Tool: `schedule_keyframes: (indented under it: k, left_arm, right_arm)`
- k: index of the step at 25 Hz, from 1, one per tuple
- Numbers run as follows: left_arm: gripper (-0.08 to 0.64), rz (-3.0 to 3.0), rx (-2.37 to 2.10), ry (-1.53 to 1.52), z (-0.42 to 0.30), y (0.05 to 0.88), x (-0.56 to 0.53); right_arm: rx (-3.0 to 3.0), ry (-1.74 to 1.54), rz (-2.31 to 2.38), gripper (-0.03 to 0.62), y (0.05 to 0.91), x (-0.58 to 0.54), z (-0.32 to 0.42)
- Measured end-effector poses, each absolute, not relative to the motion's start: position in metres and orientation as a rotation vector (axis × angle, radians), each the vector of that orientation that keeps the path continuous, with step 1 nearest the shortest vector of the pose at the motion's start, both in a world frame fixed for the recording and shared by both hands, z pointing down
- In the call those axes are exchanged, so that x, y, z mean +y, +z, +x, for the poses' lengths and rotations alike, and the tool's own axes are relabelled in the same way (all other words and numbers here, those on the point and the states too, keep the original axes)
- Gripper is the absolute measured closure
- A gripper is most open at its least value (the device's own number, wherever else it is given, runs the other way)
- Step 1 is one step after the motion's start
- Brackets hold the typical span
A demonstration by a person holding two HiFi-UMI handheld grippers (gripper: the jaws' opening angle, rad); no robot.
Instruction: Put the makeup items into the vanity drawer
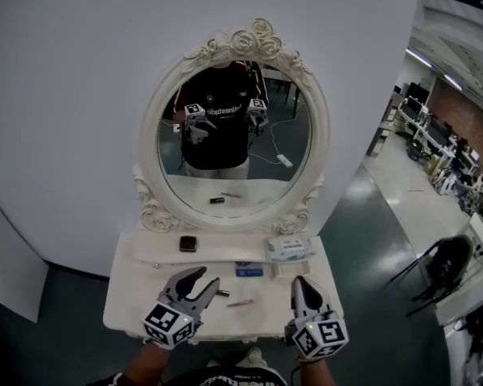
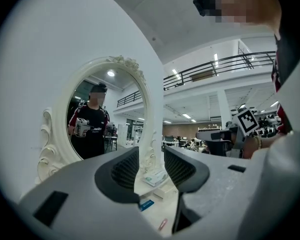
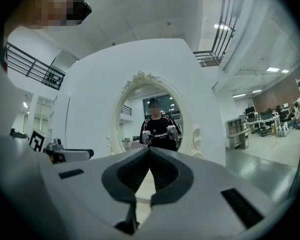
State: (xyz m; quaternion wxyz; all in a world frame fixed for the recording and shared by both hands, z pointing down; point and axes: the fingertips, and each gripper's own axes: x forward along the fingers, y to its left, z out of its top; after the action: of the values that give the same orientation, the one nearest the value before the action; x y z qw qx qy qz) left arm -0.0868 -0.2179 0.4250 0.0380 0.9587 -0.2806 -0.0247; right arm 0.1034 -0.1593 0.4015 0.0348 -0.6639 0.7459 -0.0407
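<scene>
- The grey left gripper [image 1: 208,278] hangs over the near-left part of the white vanity tabletop [image 1: 133,296]. It is released, its jaws wide apart with nothing between them.
- The grey right gripper [image 1: 299,282] sits over the near-right edge. It is clenched, tips together, holding nothing.
- A short dark stub [image 1: 223,293] lies just beside the left gripper's right jaw tip. It is too small to identify.
- A slim pink makeup stick [image 1: 240,302] lies between the two grippers, nearer the left one and to its right. Its long axis runs across the table, nearly side to side.
- The left hand looks better placed for it. The jaws would likely need to turn so they close across the stick's thin width.
- Farther back are a flat blue card [image 1: 249,272], then a pale wipes pack [image 1: 288,248] and a small dark square compact [image 1: 188,244] on the rear ledge.
- The vanity drawer is not in view, so I cannot tell whether it is open.
- Behind stands the oval mirror in a carved white frame [image 1: 149,135].
</scene>
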Motion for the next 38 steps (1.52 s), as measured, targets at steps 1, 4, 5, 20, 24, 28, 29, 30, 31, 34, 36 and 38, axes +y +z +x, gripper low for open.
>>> schedule_keyframes:
  k: [1, 4, 5, 20, 24, 28, 29, 30, 31, 34, 36, 38]
  left_arm:
    - [0.411, 2.947, -0.855, -0.064, -0.085, 0.427, -0.217]
    - [0.41, 2.972, -0.849, -0.016, -0.077, 0.433, -0.218]
    - [0.41, 2.982, -0.841, 0.003, -0.073, 0.436, -0.219]
    - [0.41, 3.1, -0.535, 0.425, 0.003, 0.533, -0.2]
    - [0.41, 3.089, -0.47, 0.541, 0.017, 0.568, -0.197]
    - [0.41, 3.071, -0.404, 0.649, 0.029, 0.602, -0.194]
    - [0.41, 3.07, -0.396, 0.685, 0.03, 0.611, -0.195]
    - [0.41, 3.072, -0.392, 0.723, 0.031, 0.621, -0.196]
    - [0.41, 3.074, -0.388, 0.761, 0.032, 0.631, -0.197]
    - [0.41, 3.064, -0.359, 0.843, 0.035, 0.658, -0.197]
    - [0.41, 3.051, -0.332, 0.878, 0.038, 0.672, -0.197]
    - [0.41, 3.033, -0.312, 0.908, 0.039, 0.687, -0.198]
  right_arm:
    - [2.295, -0.13, -2.037, 0.589, 0.403, -0.159, 0.103]
    - [2.299, -0.139, -2.035, 0.589, 0.405, -0.161, 0.104]
    - [2.299, -0.137, -2.035, 0.589, 0.406, -0.163, 0.105]
    - [2.262, -0.232, -2.13, 0.589, 0.439, -0.149, 0.136]
    - [2.269, -0.268, -2.132, 0.589, 0.448, -0.148, 0.145]
    - [2.288, -0.302, -2.124, 0.589, 0.457, -0.15, 0.153]
    - [2.294, -0.309, -2.122, 0.589, 0.459, -0.151, 0.154]
    - [2.299, -0.317, -2.119, 0.589, 0.461, -0.152, 0.156]
    - [2.303, -0.324, -2.117, 0.589, 0.463, -0.153, 0.158]
    - [2.316, -0.345, -2.115, 0.589, 0.468, -0.156, 0.162]
    - [2.325, -0.354, -2.115, 0.589, 0.472, -0.157, 0.163]
    - [2.337, -0.362, -2.112, 0.589, 0.475, -0.159, 0.163]
